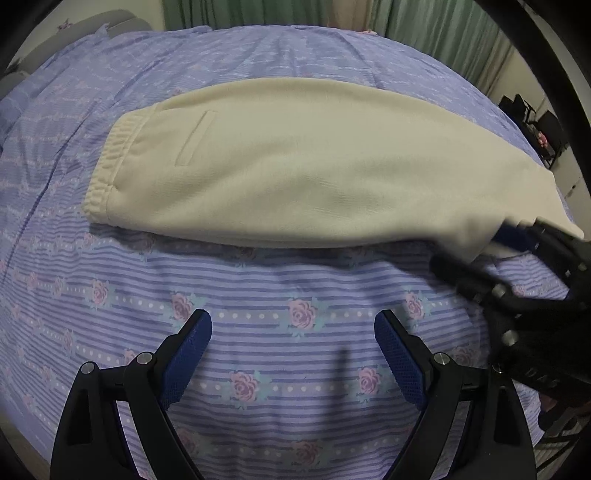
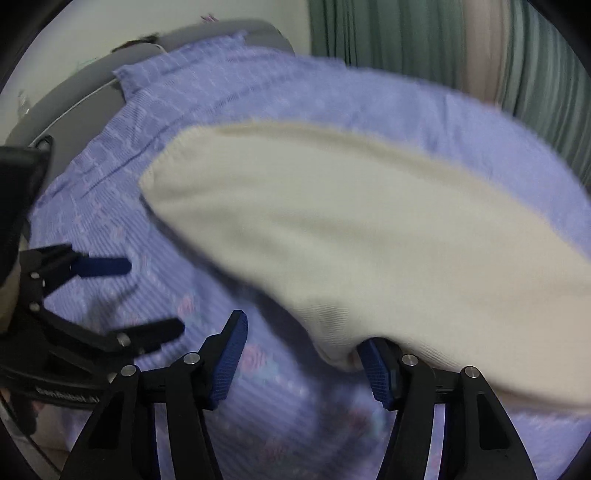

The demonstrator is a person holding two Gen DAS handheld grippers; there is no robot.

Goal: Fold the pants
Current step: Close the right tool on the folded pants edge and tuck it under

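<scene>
While the cream pants [image 1: 280, 166] lie flat on the flowered purple bedsheet [image 1: 258, 332] with their long axis running left to right across the left wrist view, waistband [image 1: 107, 166] at the left end and leg cuffs at the right, the coming fold turns on that right end; the right gripper [image 2: 306, 354] is at it, its jaws apart, with one blue pad tucked under the cuff corner [image 2: 340, 354] and the other standing clear over bare sheet, so nothing is clamped; whether the inner pad actually presses the cloth I cannot tell, as the picture is smeared. The left gripper [image 1: 293, 350] hovers over bare sheet on the near side of the pants, jaws wide apart and empty, roughly level with the middle of the garment and well short of its near edge; it is much the farther from any cloth. By my judgement the cuff end would be carried toward the waistband (along the long axis), and nothing lies on the pants to block that; green curtains [image 1: 424, 33] hang beyond the bed, well clear.
</scene>
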